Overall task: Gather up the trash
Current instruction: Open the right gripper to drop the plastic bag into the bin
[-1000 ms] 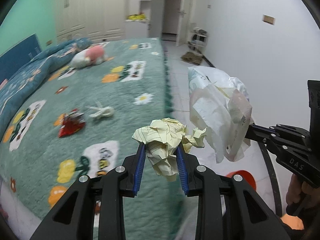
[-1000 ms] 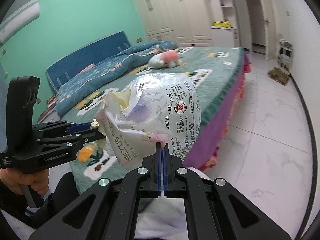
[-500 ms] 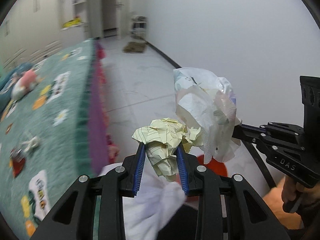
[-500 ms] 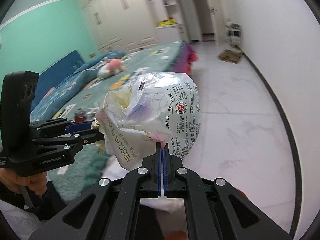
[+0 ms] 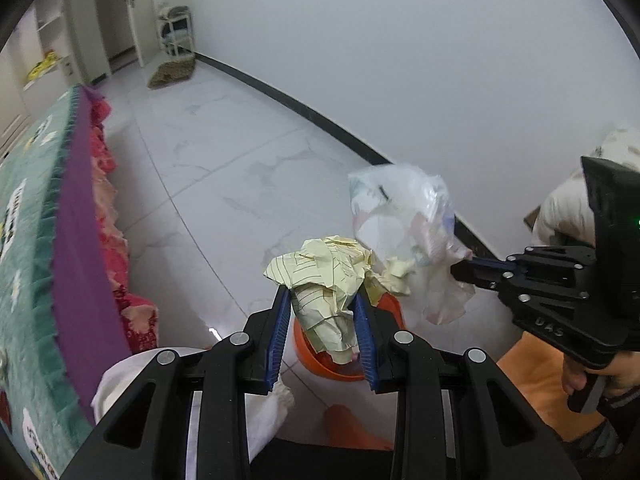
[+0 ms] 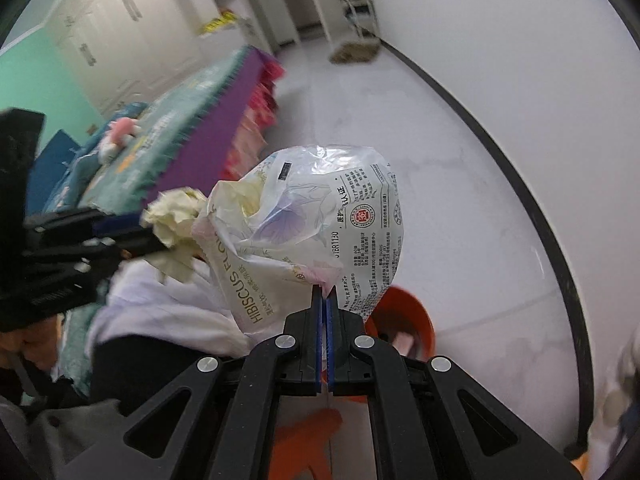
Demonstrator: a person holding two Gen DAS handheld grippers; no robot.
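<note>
My left gripper [image 5: 322, 300] is shut on a crumpled ball of yellow lined paper [image 5: 324, 276], held over the white tiled floor. Just below and behind the ball stands an orange bin [image 5: 344, 364] with some pink trash inside. My right gripper [image 6: 323, 292] is shut on the edge of an empty clear plastic wrapper [image 6: 316, 228] printed with flowers and text. The wrapper [image 5: 404, 224] hangs to the right of the paper ball, almost touching it. In the right wrist view the orange bin [image 6: 404, 320] sits low behind the wrapper, and the paper ball [image 6: 176, 220] shows blurred at the left.
A bed with a green patterned cover [image 5: 28, 240] and purple side [image 5: 76, 248] runs along the left. A white wall with a black skirting [image 5: 304, 108] closes the right. The person's white and orange clothing [image 5: 536, 376] fills the bottom. A small shelf [image 5: 176, 28] and mat stand far off.
Both grippers have swung from over the bed to the right and downward, still holding their trash. The orange bin has come into view beneath them, and the views have rolled.
</note>
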